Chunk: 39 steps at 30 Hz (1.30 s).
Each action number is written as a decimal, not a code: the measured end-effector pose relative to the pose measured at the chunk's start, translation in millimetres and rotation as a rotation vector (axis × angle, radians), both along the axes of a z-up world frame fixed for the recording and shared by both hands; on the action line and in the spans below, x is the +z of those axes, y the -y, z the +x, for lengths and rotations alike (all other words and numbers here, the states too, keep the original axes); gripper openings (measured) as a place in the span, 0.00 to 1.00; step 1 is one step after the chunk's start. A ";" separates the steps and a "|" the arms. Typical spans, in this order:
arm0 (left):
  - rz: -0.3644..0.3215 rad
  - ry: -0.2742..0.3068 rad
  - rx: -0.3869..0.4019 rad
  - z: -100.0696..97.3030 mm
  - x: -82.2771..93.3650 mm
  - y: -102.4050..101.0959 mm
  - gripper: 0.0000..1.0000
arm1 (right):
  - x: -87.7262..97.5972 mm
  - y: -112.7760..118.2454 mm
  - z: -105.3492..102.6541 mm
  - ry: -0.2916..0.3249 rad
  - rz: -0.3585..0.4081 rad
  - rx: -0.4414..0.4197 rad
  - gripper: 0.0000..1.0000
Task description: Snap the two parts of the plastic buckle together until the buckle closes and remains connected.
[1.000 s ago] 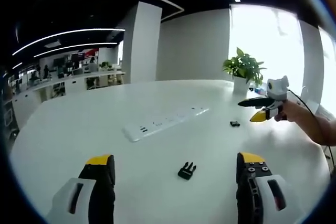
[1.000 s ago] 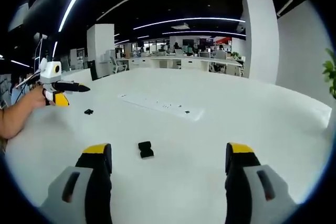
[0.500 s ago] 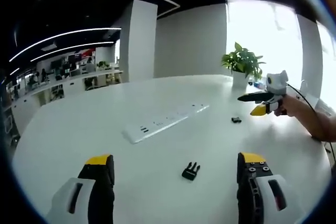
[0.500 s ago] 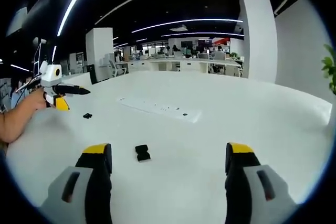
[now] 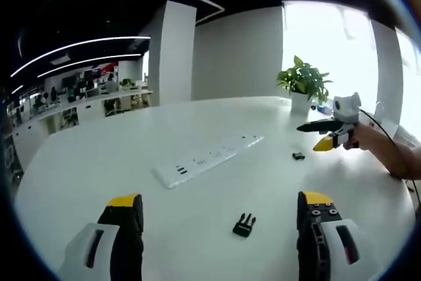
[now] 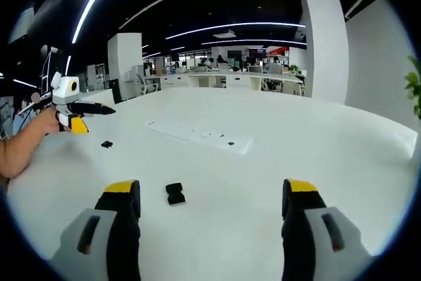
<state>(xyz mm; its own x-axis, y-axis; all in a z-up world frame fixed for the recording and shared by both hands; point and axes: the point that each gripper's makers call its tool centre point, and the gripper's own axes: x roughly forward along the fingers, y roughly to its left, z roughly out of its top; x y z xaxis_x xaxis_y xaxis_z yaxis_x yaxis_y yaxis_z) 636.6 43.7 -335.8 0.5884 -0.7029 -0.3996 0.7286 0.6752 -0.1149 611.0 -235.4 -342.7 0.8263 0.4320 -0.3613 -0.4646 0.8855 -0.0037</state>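
Both tools gape: left tool (image 5: 220, 228) near pronged buckle part (image 5: 244, 225), right tool (image 6: 214, 218) near socket part (image 6: 175, 193).

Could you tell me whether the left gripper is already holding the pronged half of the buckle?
No, the pronged buckle half lies loose on the white table, between the open jaws of the left gripper and touching neither.

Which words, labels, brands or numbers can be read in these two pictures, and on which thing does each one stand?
None can be read.
The red sign in the far office: too small and blurred to read.
The white power strip on the table: dark marks, no readable letters.
The two black buckle parts: no text visible.
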 end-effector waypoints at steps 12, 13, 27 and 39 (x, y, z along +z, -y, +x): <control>-0.004 -0.011 -0.012 5.0 2.3 -0.6 0.99 | 1.1 -1.7 6.5 -0.002 0.006 0.000 0.90; -0.005 -0.010 -0.013 5.3 3.1 -0.5 0.99 | 0.6 -1.6 7.3 -0.003 0.005 0.000 0.90; 0.006 -0.017 -0.024 9.2 0.9 0.4 0.97 | 0.6 0.0 14.2 -0.006 -0.004 0.003 0.89; -0.001 -0.027 -0.021 18.9 -2.8 4.3 0.97 | -5.5 2.0 18.9 -0.023 0.014 -0.004 0.90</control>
